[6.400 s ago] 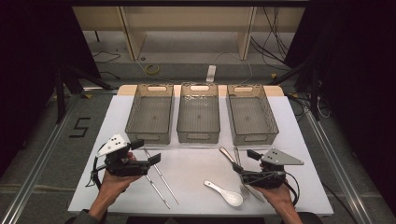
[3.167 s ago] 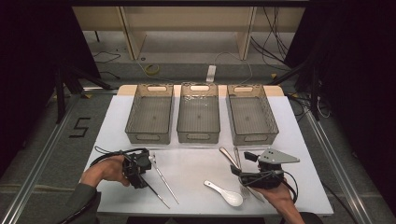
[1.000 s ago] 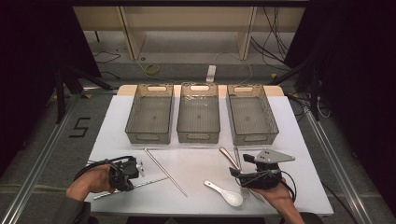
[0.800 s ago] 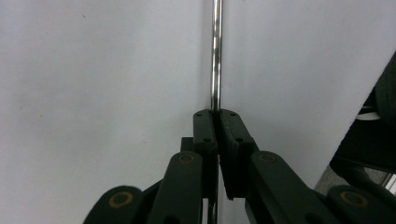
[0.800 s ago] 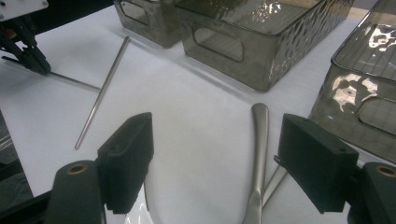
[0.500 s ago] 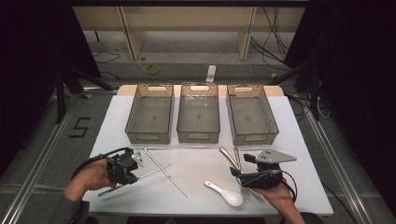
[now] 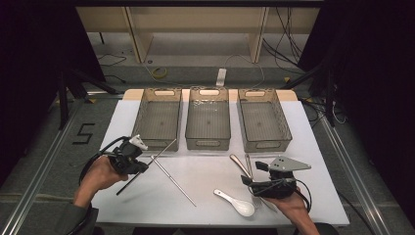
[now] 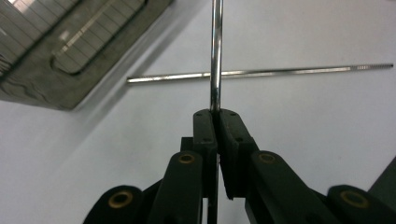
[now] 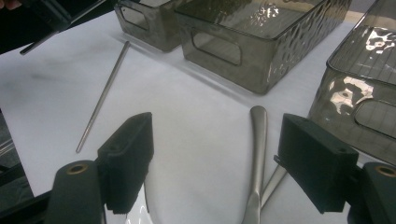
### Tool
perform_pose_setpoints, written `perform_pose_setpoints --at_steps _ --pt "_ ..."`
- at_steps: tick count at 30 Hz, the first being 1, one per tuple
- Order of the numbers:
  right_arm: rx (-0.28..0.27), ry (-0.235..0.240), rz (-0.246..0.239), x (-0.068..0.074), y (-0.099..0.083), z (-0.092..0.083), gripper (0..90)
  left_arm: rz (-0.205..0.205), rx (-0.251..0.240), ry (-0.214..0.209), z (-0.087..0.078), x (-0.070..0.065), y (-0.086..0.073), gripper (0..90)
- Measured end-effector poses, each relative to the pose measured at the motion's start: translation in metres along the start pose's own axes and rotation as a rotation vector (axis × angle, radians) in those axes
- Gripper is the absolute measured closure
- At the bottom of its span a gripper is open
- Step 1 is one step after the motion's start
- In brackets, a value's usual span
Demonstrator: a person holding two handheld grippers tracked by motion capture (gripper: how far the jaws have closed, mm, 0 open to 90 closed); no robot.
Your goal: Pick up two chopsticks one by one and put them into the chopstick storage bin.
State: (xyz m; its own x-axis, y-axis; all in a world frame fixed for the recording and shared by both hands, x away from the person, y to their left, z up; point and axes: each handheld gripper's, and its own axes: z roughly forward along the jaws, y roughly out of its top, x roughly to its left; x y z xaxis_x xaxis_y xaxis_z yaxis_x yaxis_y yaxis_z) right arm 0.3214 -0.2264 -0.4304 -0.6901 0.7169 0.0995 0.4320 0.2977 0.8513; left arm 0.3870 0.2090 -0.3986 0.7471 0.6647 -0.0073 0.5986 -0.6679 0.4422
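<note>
Right gripper: nearest the person, resting low at the near right of the bench; its fingers stand wide apart with nothing between them.
Spoon: white, on the bench just left of the right gripper, bowl toward the near edge.
Cutlery: a metal handle lies on the bench between the right gripper's parted fingers in the right gripper view, a second handle crossing beneath it; in the high view they show as a spoon handle and a fork just beyond that gripper.
Left gripper: at the near left, held in a hand above the bench; its fingers are together, clamped on a chopstick.
Held chopstick: metal, gripped near its middle, clear of the bench and slanting from near left up toward the left bin; in the left gripper view it runs straight up out of the closed fingers.
Other chopstick: metal, lying flat on the bench, running from just beside the left gripper toward the near middle; not touched by either gripper.
Left bin: smoky clear plastic, at the far side, just beyond the held chopstick's tip.
Middle bin: same kind, beside the left one.
Right bin: same kind, beyond the right gripper.
</note>
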Motion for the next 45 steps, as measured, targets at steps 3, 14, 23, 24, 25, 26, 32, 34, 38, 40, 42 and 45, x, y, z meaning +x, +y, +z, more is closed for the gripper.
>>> perform_pose_setpoints --at_steps 3,14,23,24,25,26,32,34,38,40,42,45 --pt "-0.002 0.000 0.003 -0.001 0.000 0.000 27.7 -0.007 -0.030 -0.015 -0.002 0.004 0.007 85.5" --pt "-0.005 -0.002 0.008 -0.002 0.000 -0.001 27.6 -0.020 -0.129 0.020 -0.015 0.017 0.036 85.5" --pt "-0.006 -0.003 0.010 -0.002 0.000 -0.002 27.6 -0.077 -0.196 0.072 -0.030 0.044 0.059 85.4" --pt "-0.008 -0.002 0.010 -0.002 0.000 -0.001 27.7 -0.084 -0.200 0.079 -0.030 0.048 0.061 85.4" --pt "-0.007 -0.002 0.009 -0.002 0.000 -0.001 27.6 -0.091 -0.202 0.082 -0.031 0.051 0.063 85.4" --pt "-0.007 -0.002 0.010 -0.002 0.000 -0.001 27.7 -0.100 -0.208 0.084 -0.031 0.054 0.065 85.4" --pt "-0.007 -0.002 0.009 -0.002 0.000 -0.001 27.6 -0.142 -0.233 0.093 -0.033 0.071 0.077 85.4" --pt "-0.006 -0.003 0.010 -0.002 0.000 -0.001 27.6 -0.148 -0.241 0.096 -0.035 0.075 0.081 85.4" --pt "-0.004 -0.001 0.009 -0.002 0.000 -0.001 27.6 -0.170 -0.266 0.111 -0.037 0.083 0.088 85.4" --pt "-0.004 0.000 0.008 -0.002 0.000 -0.001 27.6 -0.179 -0.277 0.113 -0.036 0.085 0.091 85.4" --pt "-0.006 0.001 0.005 -0.002 0.000 -0.001 27.6 -0.169 -0.268 0.135 -0.032 0.085 0.095 85.4" --pt "-0.006 0.001 0.007 -0.002 0.000 -0.001 27.6 -0.194 -0.293 0.139 -0.029 0.090 0.099 85.4"
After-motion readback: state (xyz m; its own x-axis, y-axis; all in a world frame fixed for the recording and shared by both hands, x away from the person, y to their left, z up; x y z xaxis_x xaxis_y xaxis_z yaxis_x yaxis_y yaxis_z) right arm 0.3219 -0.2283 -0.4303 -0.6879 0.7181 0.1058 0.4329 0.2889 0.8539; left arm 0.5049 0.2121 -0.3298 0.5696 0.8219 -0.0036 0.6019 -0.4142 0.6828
